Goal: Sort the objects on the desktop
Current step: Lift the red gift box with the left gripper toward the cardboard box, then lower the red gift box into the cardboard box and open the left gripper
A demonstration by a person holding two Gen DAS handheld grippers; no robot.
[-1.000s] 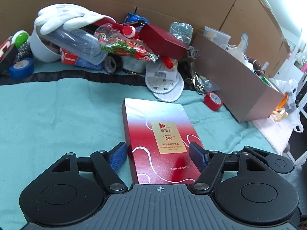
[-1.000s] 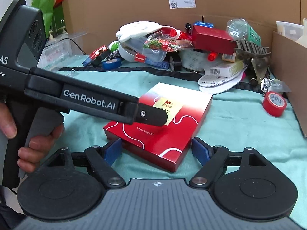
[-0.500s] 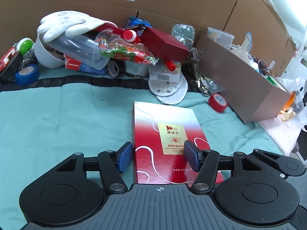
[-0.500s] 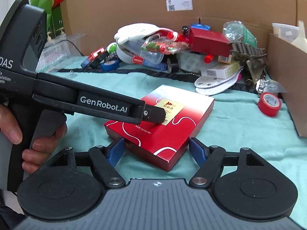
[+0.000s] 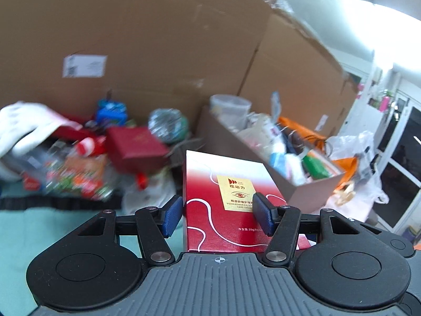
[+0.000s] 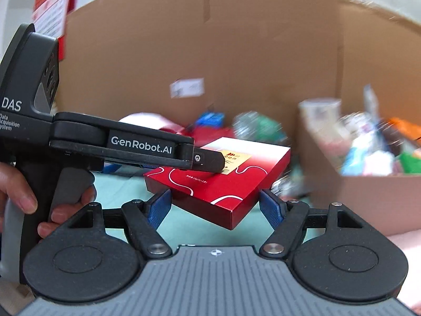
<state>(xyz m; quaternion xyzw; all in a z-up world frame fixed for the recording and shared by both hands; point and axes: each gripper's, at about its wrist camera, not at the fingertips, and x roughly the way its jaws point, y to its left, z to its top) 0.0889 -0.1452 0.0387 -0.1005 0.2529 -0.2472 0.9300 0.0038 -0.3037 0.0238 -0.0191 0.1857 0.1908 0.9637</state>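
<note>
Between the blue pads of my left gripper (image 5: 217, 216) sits the red box (image 5: 223, 200), pinched across its width and lifted clear of the teal cloth (image 5: 31, 226), its gold label facing up. Seen from my right wrist, the same red box (image 6: 223, 181) hangs tilted above the cloth, one corner dipping toward my right gripper (image 6: 215, 206), whose pads stand spread on either side of that corner without touching it. My left hand (image 6: 29, 197) wraps the grip of the left tool at the left edge of that view. Past the box, along the far edge of the cloth, the clutter pile is blurred: a white glove (image 5: 23, 126) at the left, a dark red case (image 5: 136, 144) near the middle, a crumpled clear bottle (image 5: 168, 126) behind it. Toward the right edge stands an open cardboard bin (image 5: 236, 147) packed with mixed items; I cannot make out most of them, only a clear plastic tub (image 5: 230, 108) at its back end and something green (image 5: 315, 168) near its front. Big cardboard sheets (image 5: 158, 39) wall off the back.
</note>
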